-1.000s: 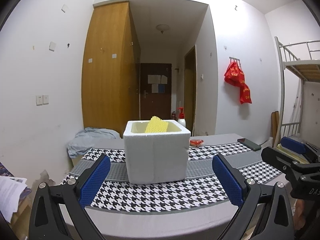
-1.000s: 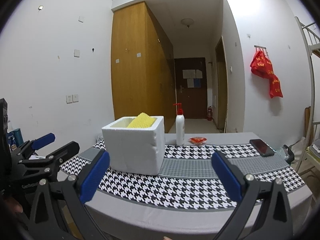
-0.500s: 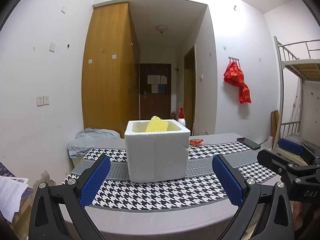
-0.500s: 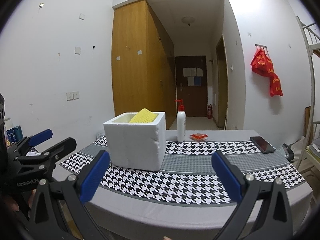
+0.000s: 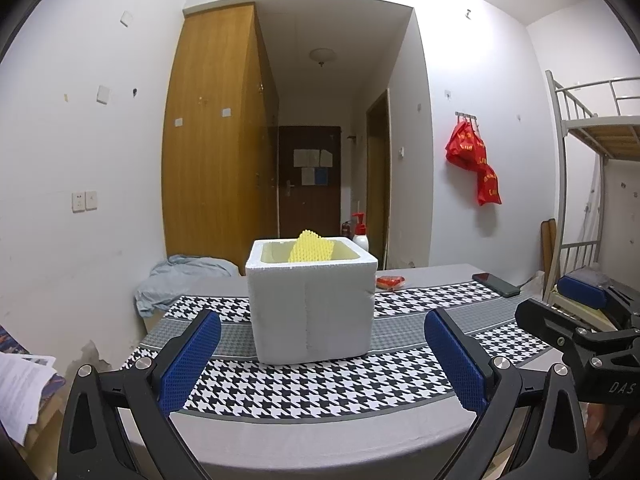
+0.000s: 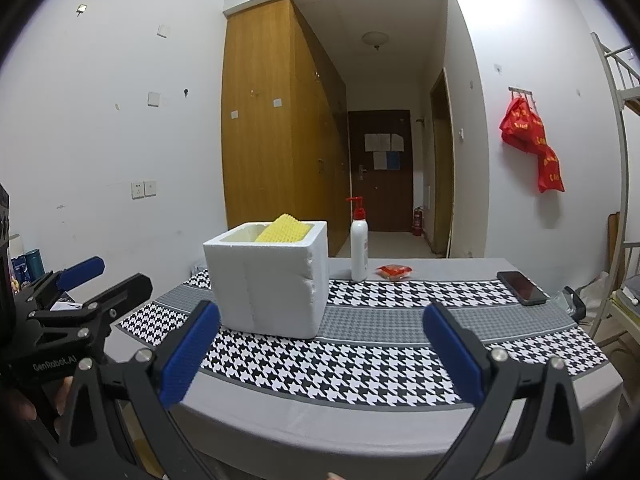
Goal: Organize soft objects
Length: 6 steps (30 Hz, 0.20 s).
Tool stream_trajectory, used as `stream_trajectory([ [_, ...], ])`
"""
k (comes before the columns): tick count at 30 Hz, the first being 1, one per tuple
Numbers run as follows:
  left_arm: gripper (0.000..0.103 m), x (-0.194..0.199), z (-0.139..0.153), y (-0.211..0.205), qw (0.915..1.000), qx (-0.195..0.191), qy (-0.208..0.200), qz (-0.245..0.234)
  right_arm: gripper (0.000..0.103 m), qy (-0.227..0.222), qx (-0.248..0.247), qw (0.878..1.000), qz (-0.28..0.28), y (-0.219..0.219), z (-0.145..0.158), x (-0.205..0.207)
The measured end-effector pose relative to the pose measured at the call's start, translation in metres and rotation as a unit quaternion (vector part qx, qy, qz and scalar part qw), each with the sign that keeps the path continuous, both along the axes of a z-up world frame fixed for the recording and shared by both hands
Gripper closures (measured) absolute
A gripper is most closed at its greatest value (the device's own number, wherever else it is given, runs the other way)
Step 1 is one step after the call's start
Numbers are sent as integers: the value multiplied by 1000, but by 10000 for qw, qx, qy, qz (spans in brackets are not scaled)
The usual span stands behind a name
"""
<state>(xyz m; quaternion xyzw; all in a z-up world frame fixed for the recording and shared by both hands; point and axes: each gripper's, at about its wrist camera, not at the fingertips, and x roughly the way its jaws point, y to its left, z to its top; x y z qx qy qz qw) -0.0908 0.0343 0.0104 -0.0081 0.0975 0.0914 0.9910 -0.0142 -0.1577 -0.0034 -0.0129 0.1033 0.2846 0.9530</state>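
Nearest you, your left gripper (image 5: 322, 354) and right gripper (image 6: 320, 348) hold their ribbed blue fingers (image 5: 191, 358) wide, empty, above the tabletop (image 6: 360, 416) edge. Beyond, on houndstooth cloth (image 6: 360, 364), stands a cubic white foam box (image 5: 310, 304); a yellow mesh foam sleeve (image 5: 310, 247) protrudes from it. Farther: slim pump bottle (image 6: 359, 246).

A dormitory-style bedroom — a metal bunk bed (image 5: 588, 128) stands at three o'clock, a tall wooden wardrobe (image 5: 218, 136) at eleven, and a short hallway runs to a dark door (image 5: 310, 182) at twelve. Red bags (image 5: 474, 164) hang from wall hooks at two o'clock — lived-in, domestic.
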Motion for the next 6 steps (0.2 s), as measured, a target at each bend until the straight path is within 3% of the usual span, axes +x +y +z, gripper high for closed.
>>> stream_trajectory([
  [6,1,0,-1,2,10000,-42,7,29,0,10,-28,10000,27,0,-1,-1],
])
